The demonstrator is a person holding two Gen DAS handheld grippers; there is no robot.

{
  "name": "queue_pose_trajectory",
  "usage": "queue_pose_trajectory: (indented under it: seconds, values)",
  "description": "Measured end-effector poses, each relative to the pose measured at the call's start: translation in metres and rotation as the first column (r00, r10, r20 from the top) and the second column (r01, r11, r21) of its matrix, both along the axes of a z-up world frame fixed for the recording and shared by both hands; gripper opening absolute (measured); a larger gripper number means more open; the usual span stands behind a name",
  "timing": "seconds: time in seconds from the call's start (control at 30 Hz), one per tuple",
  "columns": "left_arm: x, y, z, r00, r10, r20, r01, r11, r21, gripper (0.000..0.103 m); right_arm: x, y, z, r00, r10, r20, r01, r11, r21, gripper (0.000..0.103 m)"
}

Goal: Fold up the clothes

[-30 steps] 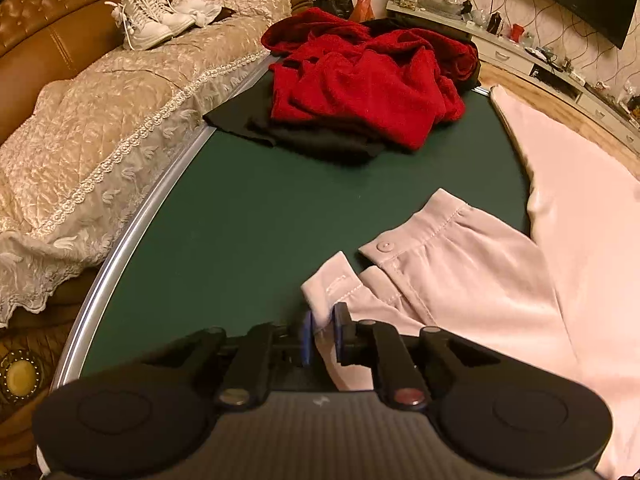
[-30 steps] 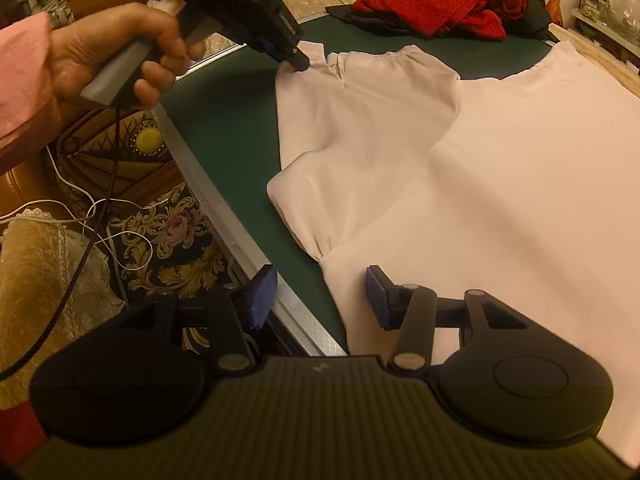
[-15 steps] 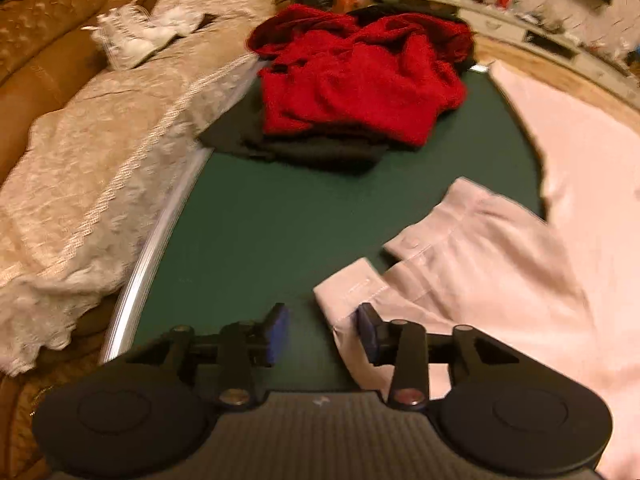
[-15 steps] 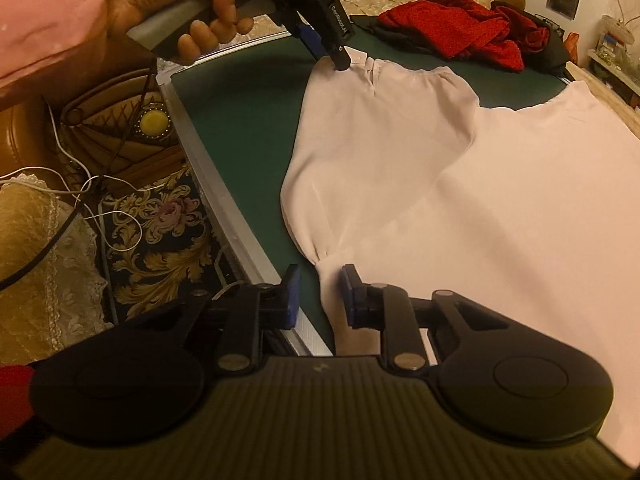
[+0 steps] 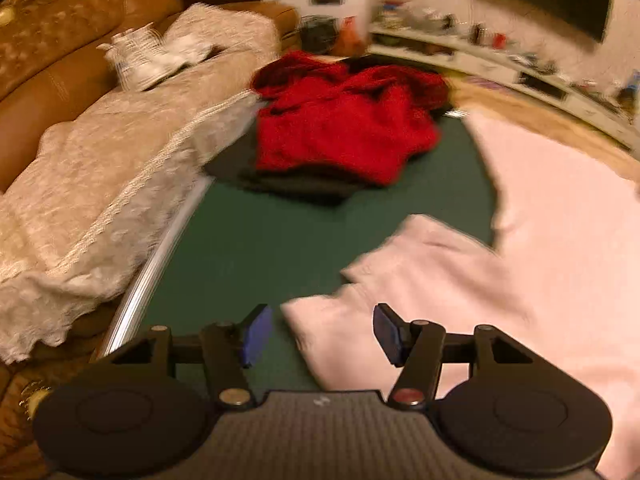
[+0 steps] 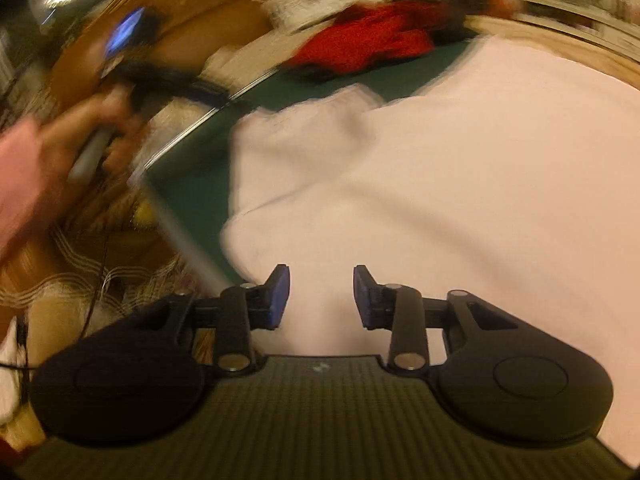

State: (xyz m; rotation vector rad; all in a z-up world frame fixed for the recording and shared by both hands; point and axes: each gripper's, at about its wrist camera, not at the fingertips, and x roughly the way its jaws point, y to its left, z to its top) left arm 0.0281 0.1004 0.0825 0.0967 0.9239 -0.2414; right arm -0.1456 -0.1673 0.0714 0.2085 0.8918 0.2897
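The pale pink garment (image 5: 540, 264) lies spread on the green desk (image 5: 280, 240), and its sleeve (image 5: 400, 280) runs with its long axis pointing away from the left gripper (image 5: 322, 336), ahead and a little to that gripper's right. The cuff end sits just beyond and between the parted fingers, which hold nothing. In the right wrist view the right gripper (image 6: 321, 296) also stands apart and empty, directly over the garment's body, with the sleeve stretching forward and to its left. The left gripper is the nearer one to the cuff; the right is nearer the sleeve's root and the body.

Both views are blurred, so fine creases cannot be read. Whether the sleeve has just been laid out or is about to be turned in cannot be settled.

Far ahead of both grippers a red garment (image 5: 344, 128) rests on dark cloth (image 5: 296, 184). To the left, beyond the desk's metal rim, is a lace-covered sofa (image 5: 100, 168).
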Motion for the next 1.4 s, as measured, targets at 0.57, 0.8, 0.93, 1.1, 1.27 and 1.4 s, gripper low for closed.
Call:
queue_pose_trajectory:
  seconds: [0.57,0.8,0.93,1.1,1.27,1.4]
  values:
    - [-0.121,-0.14,-0.039,0.879,-0.459,-0.134,0.431,0.882,-0.189,0.07,-0.14,-0.33,-0.025,0.498,-0.833,-0.24,0.843,0.53,-0.091,0.042]
    - [-0.133,-0.162,-0.048,0.853,-0.501,-0.149,0.475,0.862,-0.177,0.074,-0.143,-0.337,-0.044,0.502,-0.827,-0.251,0.839,0.536,-0.088,0.042]
    - [-0.137,-0.168,-0.048,0.849,-0.51,-0.142,0.491,0.859,-0.146,0.076,-0.135,-0.342,-0.048,0.506,-0.831,-0.229,0.823,0.545,-0.158,0.002]
    - [-0.142,-0.167,-0.048,0.848,-0.513,-0.136,0.493,0.856,-0.156,0.077,-0.124,-0.348,-0.052,0.513,-0.835,-0.2,0.799,0.55,-0.245,0.002]
    - [-0.142,-0.168,-0.047,0.843,-0.519,-0.137,0.499,0.852,-0.16,0.081,-0.099,-0.345,-0.033,0.579,-0.799,-0.161,0.781,0.6,-0.173,0.046]
    - [-0.141,-0.169,-0.048,0.848,-0.513,-0.135,0.491,0.855,-0.165,0.083,-0.078,-0.343,-0.017,0.631,-0.766,-0.124,0.759,0.642,-0.105,0.061]
